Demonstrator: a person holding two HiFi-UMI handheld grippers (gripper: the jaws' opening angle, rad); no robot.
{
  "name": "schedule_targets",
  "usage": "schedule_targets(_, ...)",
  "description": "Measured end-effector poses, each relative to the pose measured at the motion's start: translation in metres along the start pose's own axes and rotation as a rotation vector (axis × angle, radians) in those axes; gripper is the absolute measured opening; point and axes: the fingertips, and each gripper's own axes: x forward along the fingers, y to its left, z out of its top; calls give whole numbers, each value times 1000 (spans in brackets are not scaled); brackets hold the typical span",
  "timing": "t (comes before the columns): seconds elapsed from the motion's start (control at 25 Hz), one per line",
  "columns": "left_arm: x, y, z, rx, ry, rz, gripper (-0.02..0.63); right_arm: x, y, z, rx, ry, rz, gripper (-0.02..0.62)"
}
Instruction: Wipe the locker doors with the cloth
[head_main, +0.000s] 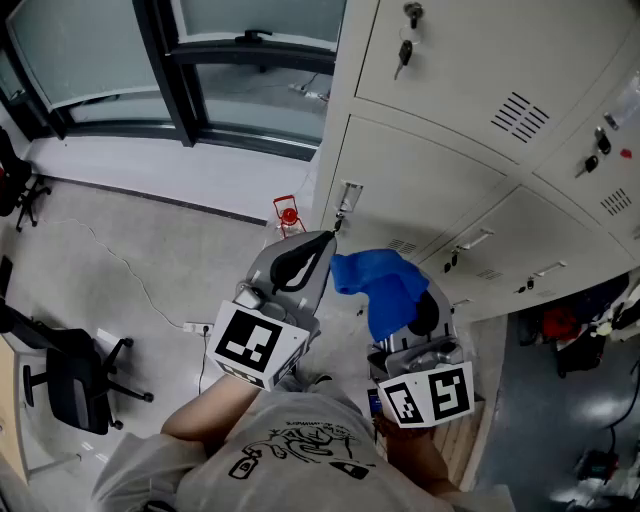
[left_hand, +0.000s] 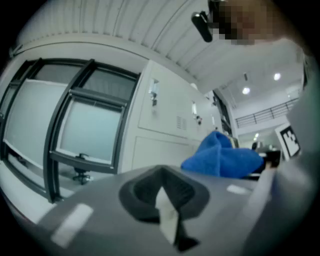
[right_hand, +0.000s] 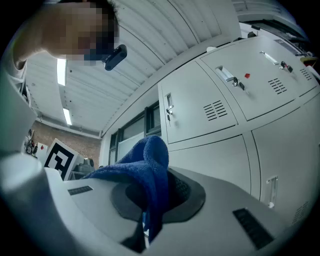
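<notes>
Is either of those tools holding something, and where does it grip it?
The right hand-held gripper pinches the blue cloth by a bunched fold; the rest bulges past its jaws. The left hand-held gripper looks empty.

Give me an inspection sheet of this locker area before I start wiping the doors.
Surface: locker doors shut; keys hang in the top one.
Job's things: blue cloth, bunched.
Clutter: small red object on the floor beside the lockers.
Grippers: left gripper shut, empty; right gripper shut on blue cloth.
Cables: thin cable across the floor to a power strip.
Surroundings: windows, office chair.
</notes>
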Motion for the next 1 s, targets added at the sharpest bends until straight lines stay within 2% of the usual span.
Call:
schedule_targets(0.12,12,7,-2,-22,2,-22,0,14,-4,2,-19,-8,-7,28)
schedule_targets(0.24,23,14,1,-16,-1,-15,0,33,-11,8,-82,-21,-1,28)
schedule_targets(0.32,34,22,10,-4,-16,-2,2,52,-17,22,-179,-50,0,28)
schedule_targets(0.52,62,44,36,52,-50,32,2,108,-30,49,-505,-129,-43,28)
schedule_targets(0.76,86,72,43,70,-42,70,2,156,-32,60,-733,-195,-106,28)
schedule_targets(0.84,90,81,38,65,-31,81,2,168,-38,51,-796,-171,-142,29)
schedule_targets(0.92,93,88,32,54,-23,87,0,171,-51,24,-878,-118,-179,28)
schedule_targets(1.0,95,93,24,42,-12,90,2,171,-55,11,-949,-115,-200,29)
